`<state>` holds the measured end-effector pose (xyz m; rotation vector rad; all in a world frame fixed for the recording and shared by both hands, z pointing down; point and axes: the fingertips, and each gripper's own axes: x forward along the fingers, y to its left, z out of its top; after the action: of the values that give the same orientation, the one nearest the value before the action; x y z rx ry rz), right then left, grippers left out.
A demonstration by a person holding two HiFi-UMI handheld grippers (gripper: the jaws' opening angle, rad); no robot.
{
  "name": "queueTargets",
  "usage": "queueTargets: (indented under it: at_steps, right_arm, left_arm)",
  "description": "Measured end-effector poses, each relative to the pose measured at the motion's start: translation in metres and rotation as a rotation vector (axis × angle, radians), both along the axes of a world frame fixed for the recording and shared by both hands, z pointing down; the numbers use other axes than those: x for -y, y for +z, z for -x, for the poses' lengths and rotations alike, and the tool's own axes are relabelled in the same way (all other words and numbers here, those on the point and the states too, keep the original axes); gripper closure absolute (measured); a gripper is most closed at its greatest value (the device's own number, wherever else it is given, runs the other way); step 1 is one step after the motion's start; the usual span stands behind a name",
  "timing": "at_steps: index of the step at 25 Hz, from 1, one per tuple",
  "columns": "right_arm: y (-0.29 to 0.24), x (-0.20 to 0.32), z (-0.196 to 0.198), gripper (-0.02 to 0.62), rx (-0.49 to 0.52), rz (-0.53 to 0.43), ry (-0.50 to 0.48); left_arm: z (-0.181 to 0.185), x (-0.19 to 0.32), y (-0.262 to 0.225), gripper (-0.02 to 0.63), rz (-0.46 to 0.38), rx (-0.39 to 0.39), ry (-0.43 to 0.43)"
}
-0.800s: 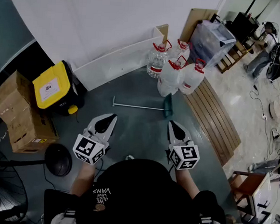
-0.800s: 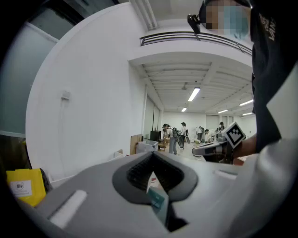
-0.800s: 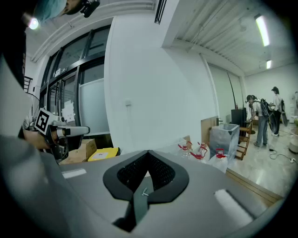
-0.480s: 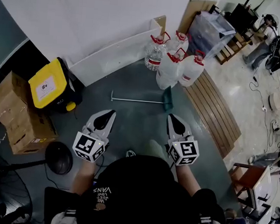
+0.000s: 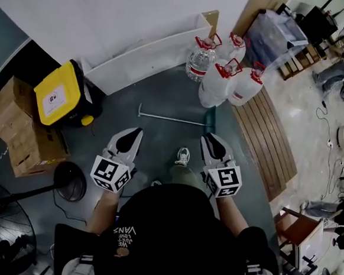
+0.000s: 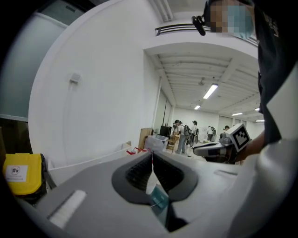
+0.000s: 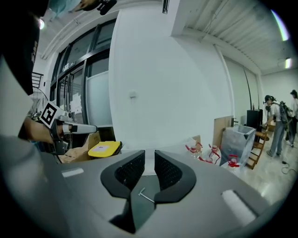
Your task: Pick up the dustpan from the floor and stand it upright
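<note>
Two claws: both are hovering over the grey floor (image 5: 163, 97), side by side and pointing towards the dustpan; neither is touching it
Left claw (image 5: 135, 132): its jaws are closing fully, tips meeting, nothing sitting between them
Right claw (image 5: 210, 138): its jaws are standing a narrow gap apart; the pads are gripping nothing
Dustpan (image 5: 209, 120): it is lying flat on the floor ahead of both claws and apart from them; its thin metal handle is stretching leftwards in the head view, ending in a short crossbar; its teal pan is sitting at the right end, nearer the right claw
Water jugs (image 5: 224, 79): four clear jugs with red caps and handles are standing in a cluster just beyond the pan, just beside it
Wooden slats (image 5: 263, 141): a slatted wooden platform is lying to the right of the jugs and the pan
Yellow-lidded bin (image 5: 59, 98): it is standing at the left, well apart from the dustpan; cardboard boxes (image 5: 15, 130) are sitting beside it
White board (image 5: 148, 58): a long panel is leaning along the wall behind the handle
Shoe (image 5: 183, 157): the person's foot is showing on the floor between the two claws
</note>
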<state>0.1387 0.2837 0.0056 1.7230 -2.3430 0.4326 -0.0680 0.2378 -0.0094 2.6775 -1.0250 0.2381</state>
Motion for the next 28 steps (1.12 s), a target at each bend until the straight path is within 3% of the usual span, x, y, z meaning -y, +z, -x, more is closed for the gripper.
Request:
queueTargets:
  at_steps: [10,16,23,28]
  right_arm:
    - [0.050,0.093,-0.042,0.503,0.010,0.100,-0.127]
    - [0.084,0.119,-0.047,0.494,-0.026,0.178,-0.207]
    - [0.120,0.139,-0.033,0.492,-0.054,0.223,-0.164]
    - [0.148,0.159,-0.025,0.492,-0.045,0.241,-0.053]
  left_arm:
    - [-0.044,0.084,0.049,0.548,0.125,0.005,-0.112]
    - [-0.045,0.115,0.088,0.509,0.263,-0.048,-0.202]
    - [-0.037,0.139,0.141,0.494,0.388,-0.046,-0.144]
    - [-0.029,0.160,0.181,0.480,0.481,-0.042,-0.066]
